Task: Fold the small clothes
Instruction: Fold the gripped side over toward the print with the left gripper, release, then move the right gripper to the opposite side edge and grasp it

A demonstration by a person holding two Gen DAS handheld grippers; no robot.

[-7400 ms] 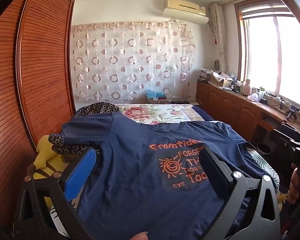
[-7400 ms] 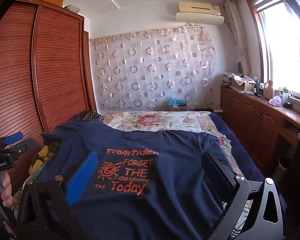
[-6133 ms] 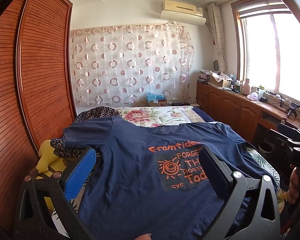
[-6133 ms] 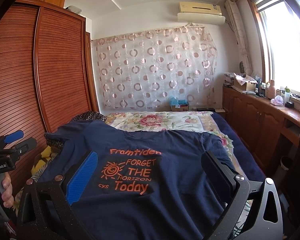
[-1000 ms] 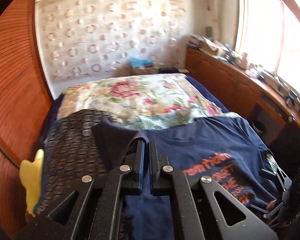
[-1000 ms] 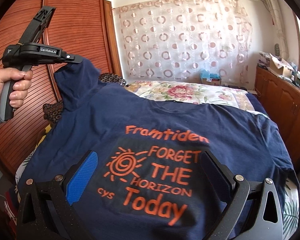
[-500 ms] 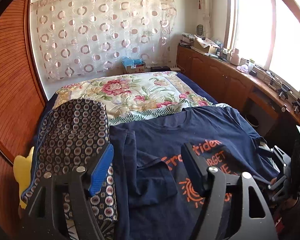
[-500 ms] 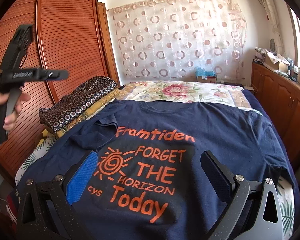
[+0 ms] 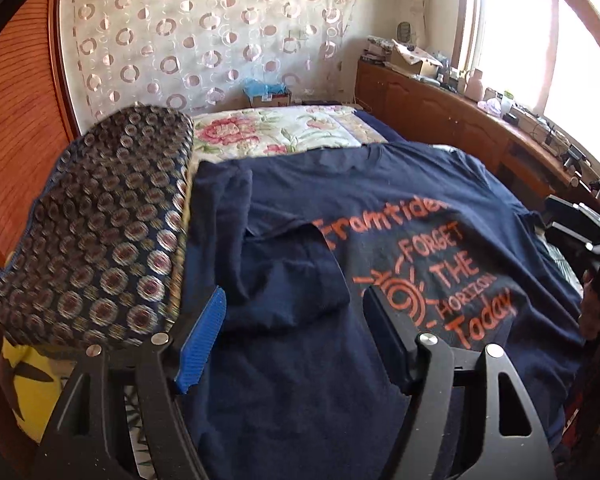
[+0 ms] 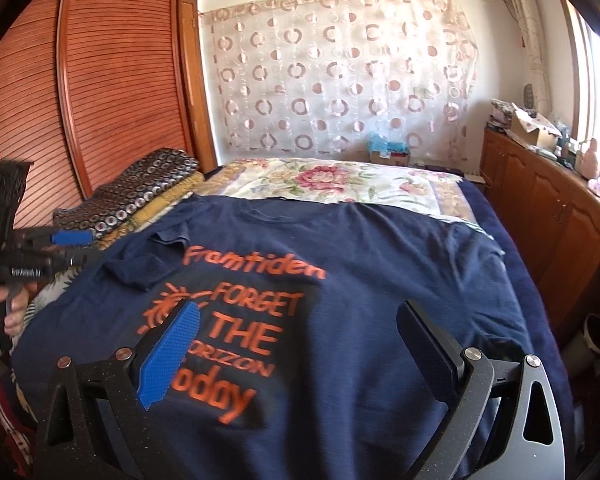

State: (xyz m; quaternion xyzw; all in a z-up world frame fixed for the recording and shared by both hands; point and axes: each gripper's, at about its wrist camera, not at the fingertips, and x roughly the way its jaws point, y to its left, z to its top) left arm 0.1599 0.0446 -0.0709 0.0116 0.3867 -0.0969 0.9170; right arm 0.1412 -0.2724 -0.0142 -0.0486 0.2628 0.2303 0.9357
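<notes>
Bed: sleeve now released, folded inward

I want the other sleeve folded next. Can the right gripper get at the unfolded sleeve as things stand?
Probably yes. The right gripper is open and empty above the T-shirt, and the unfolded sleeve lies flat on its side with nothing on it. The left gripper is off at the far side.

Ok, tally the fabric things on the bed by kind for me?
T-shirt: 1
Patterned folded cloth: 1
Floral bedspread: 1
Total: 3
</notes>
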